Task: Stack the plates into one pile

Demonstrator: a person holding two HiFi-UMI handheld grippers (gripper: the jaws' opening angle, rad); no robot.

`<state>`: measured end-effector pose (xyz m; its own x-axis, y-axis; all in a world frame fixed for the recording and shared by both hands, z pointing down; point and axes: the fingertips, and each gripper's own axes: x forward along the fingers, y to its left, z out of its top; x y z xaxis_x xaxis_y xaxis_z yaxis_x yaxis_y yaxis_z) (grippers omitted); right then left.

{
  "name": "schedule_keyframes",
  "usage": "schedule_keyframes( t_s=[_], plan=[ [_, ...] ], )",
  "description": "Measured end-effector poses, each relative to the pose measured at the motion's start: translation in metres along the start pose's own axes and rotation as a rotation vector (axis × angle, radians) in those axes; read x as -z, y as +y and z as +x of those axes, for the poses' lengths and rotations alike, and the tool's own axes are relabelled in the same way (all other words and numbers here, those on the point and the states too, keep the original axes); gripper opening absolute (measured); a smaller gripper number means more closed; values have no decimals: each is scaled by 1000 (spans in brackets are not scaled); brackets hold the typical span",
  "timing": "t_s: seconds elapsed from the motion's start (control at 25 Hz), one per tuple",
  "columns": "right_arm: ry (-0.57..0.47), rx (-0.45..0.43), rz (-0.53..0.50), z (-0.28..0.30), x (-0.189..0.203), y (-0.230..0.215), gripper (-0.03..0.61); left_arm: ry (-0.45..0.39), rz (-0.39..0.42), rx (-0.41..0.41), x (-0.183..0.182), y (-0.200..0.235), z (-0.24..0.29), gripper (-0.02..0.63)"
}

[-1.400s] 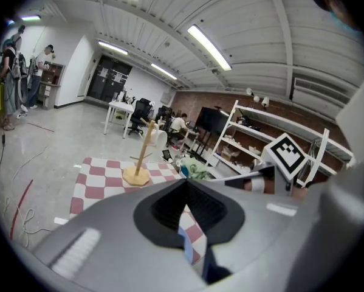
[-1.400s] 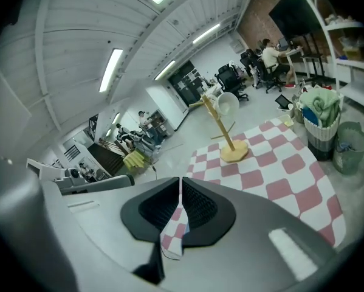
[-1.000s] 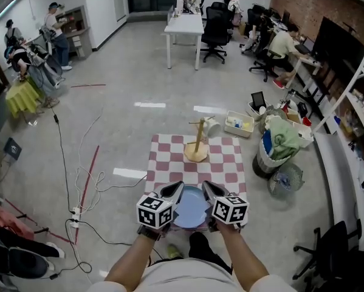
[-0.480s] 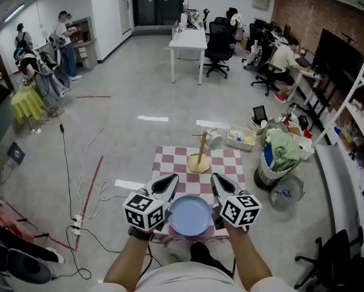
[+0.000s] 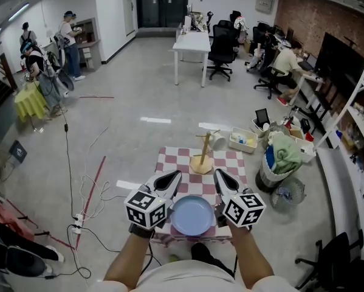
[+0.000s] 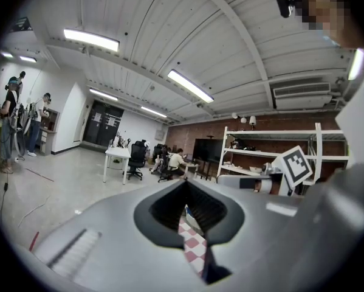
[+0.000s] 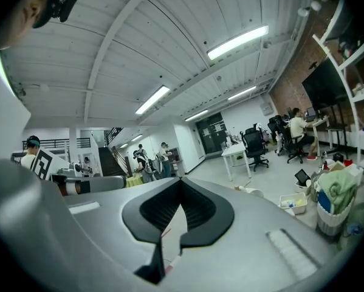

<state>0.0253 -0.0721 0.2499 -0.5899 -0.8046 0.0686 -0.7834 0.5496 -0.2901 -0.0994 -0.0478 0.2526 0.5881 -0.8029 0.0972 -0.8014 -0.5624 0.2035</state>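
Observation:
A blue plate (image 5: 192,215) lies on the near edge of the red-and-white checked table (image 5: 230,162), in the head view. My left gripper (image 5: 171,176) hovers just left of the plate and my right gripper (image 5: 219,174) just right of it; neither touches it. Both point away from me. In the left gripper view the left gripper (image 6: 185,208) has its jaws together, with only a thin slit of checked cloth showing between them. The right gripper (image 7: 180,203) in its own view is likewise shut on nothing. I cannot tell whether other plates lie under the blue one.
A wooden mug stand (image 5: 201,160) with a white cup (image 5: 217,141) stands at the table's far edge. A bin with green cloth (image 5: 282,152), a fan (image 5: 285,194) and a white box (image 5: 241,140) sit to the right. Cables (image 5: 87,184) trail on the floor at left.
Both grippers have drawn apart, off the plate's sides, so the whole blue plate now shows between them. The head view has shifted slightly.

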Motion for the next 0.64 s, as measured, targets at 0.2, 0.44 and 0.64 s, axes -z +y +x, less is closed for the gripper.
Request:
schedule_keyframes(
  t_s=[0.2,0.44,0.64],
  plan=[
    [0,-4,5,-1,2,2,9,-2,-1,0,2,-1,-2,6],
    [5,0,7,-1,7,1,9,-1,-10,-1,8,2,-2,6],
    [6,1,9,1,7,3,9,-2,-17,-7,8,6,-4,6]
  ],
)
